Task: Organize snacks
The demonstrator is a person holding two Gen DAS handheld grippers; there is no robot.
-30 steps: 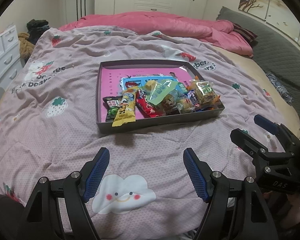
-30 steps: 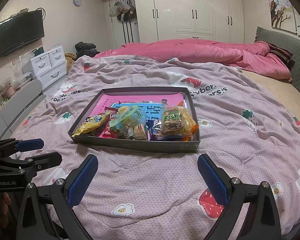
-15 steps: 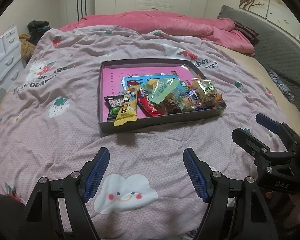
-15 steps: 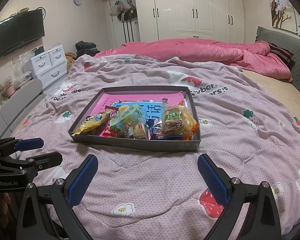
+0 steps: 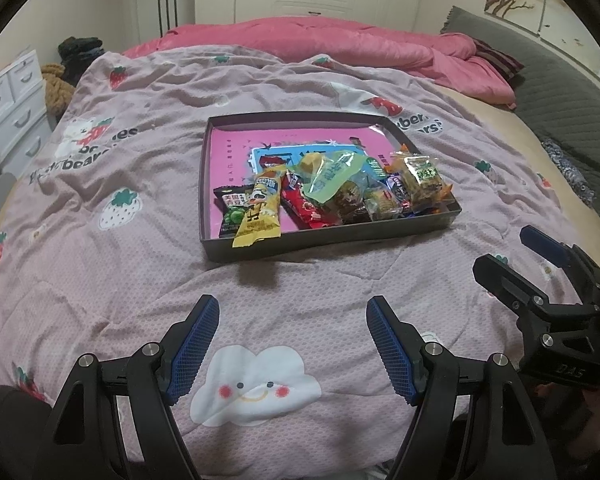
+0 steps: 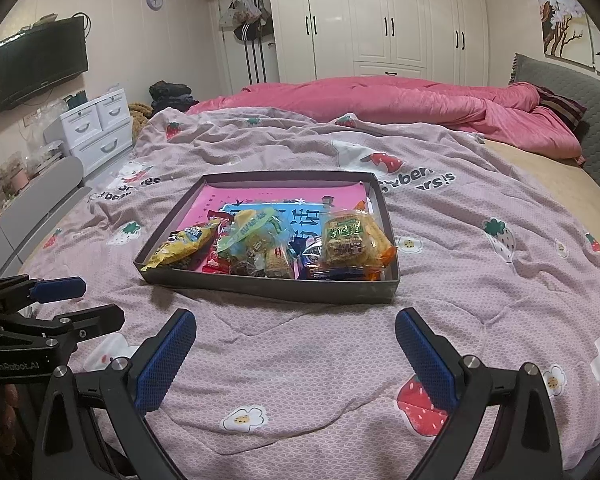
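A: Where do the snacks lie?

B: All in the tray [image 5: 328, 240], which sits mid-bed on the quilt [image 5: 100, 280]. They crowd its near edge, overlapping. The far half shows only the pink liner. A yellow pack [image 5: 260, 216] overhangs the near rim toward the near-left corner. An orange-and-green pack [image 6: 350, 240] fills the near-right corner. A red pack [image 5: 304, 204] and a clear green bag [image 5: 332, 178] lie between them.

A: And your jaws?

B: My left gripper [image 5: 292, 344] and my right gripper [image 6: 294, 356] both hang over the quilt, short of the tray's near edge. Each stands wide apart. Neither holds anything.

A: Is the job early or late?

B: I cannot tell. The heap would fit snacks just gathered into the tray. It would equally fit snacks waiting to be sorted into rows or lifted out.

A: How would any pick go well?

B: My judgement: take the topmost or outermost pack, since the lower ones are pinned. Close on a crimped end seam, not the puffed middle, which may slip or crush. Come in low over the near rim without knocking it; the tray rests on soft bedding and could tilt. Keep the other gripper clear of the path.
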